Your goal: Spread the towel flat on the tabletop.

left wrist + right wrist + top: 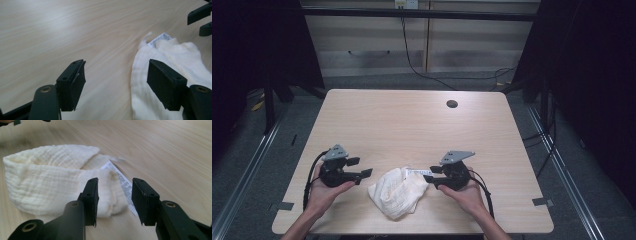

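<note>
A white tag [121, 185] is sewn to the cream cloth [398, 192] and has tiny rows of print on it (too small and blurry to read); in the left gripper view the tag sticks out at the far end of the cloth. The cloth lies bunched up on the wooden table [412, 120], near the front edge, between the two grippers. The left gripper [364, 173] is held low in the person's left hand [324, 192] and points across at the cloth; its jaws stand wide open with nothing in them. The right gripper [428, 178] sits in the right hand [469, 195] and points back at the cloth from the other side; its jaws are open too, just in front of the tag end, not pinching it.
</note>
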The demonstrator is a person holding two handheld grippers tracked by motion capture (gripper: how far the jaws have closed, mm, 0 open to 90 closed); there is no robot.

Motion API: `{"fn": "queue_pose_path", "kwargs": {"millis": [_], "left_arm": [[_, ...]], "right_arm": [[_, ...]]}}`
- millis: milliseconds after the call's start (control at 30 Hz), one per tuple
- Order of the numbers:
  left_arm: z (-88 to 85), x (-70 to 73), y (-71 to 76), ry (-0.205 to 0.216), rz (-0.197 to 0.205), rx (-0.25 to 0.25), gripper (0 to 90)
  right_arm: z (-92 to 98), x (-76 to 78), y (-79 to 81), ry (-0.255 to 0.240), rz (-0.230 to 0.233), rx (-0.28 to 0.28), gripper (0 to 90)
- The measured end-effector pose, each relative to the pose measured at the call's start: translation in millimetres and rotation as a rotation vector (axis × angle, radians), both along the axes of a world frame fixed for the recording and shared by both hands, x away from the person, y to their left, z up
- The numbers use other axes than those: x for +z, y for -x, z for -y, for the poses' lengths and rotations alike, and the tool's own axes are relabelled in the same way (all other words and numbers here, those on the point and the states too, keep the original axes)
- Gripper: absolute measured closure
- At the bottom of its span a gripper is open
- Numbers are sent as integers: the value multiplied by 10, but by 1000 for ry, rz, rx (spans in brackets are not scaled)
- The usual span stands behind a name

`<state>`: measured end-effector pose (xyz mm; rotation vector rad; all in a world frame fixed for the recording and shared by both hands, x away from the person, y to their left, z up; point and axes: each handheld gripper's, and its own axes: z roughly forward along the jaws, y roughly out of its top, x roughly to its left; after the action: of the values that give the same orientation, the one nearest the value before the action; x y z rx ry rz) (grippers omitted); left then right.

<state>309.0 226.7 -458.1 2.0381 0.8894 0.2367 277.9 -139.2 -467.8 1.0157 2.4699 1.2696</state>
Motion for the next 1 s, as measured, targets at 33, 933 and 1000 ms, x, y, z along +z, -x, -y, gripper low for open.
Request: {"fn": "queue_pose_path", "kwargs": {"millis": [33, 933, 1000], "left_arm": [[122, 40, -98, 10, -18, -23, 324], [869, -357, -277, -96, -103, -250, 709], [866, -367, -277, -91, -105, -253, 768]], "right_arm": [[36, 3, 10, 7, 5, -9, 565], [110, -112, -21, -23, -8, -41, 511], [89, -113, -32, -23, -5, -39, 511]]}}
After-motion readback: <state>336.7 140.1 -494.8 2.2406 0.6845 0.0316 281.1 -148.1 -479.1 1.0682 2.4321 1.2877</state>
